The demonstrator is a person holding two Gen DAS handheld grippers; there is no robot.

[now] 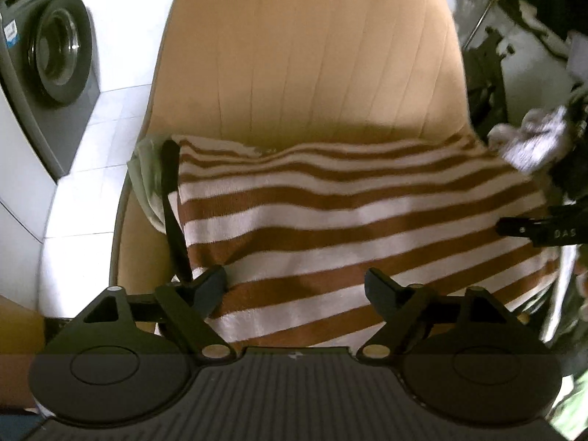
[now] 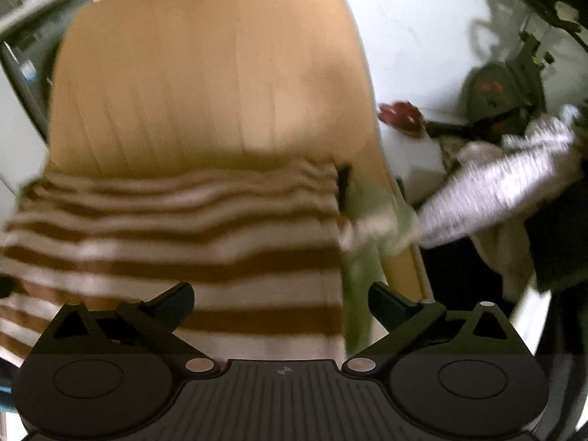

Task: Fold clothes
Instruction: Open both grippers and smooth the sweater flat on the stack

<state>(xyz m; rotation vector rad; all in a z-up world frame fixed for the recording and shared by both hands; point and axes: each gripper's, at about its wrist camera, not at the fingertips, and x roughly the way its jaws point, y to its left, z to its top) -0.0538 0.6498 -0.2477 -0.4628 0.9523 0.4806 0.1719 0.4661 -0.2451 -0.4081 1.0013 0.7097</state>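
Observation:
A brown-and-white striped garment (image 1: pixel 349 220) lies flat across the seat of a tan padded chair (image 1: pixel 312 55). In the right wrist view the same striped garment (image 2: pixel 183 250) covers the chair (image 2: pixel 213 73), blurred. A pale green cloth (image 1: pixel 147 176) sticks out from under its edge, also seen as green cloth (image 2: pixel 367 228), with a black strap (image 1: pixel 172 202) lying beside it. My left gripper (image 1: pixel 296 283) hangs open just above the garment's near part, nothing between its fingers. My right gripper (image 2: pixel 281 297) is open wide over the garment's near edge, also holding nothing.
A grey washing machine (image 1: pixel 55 55) stands on the white tiled floor to the left. A grey-white knitted cloth (image 2: pixel 496 191) lies right of the chair, near a red object (image 2: pixel 400 114) and dark clutter. A black tool part (image 1: pixel 533 231) reaches in from the right.

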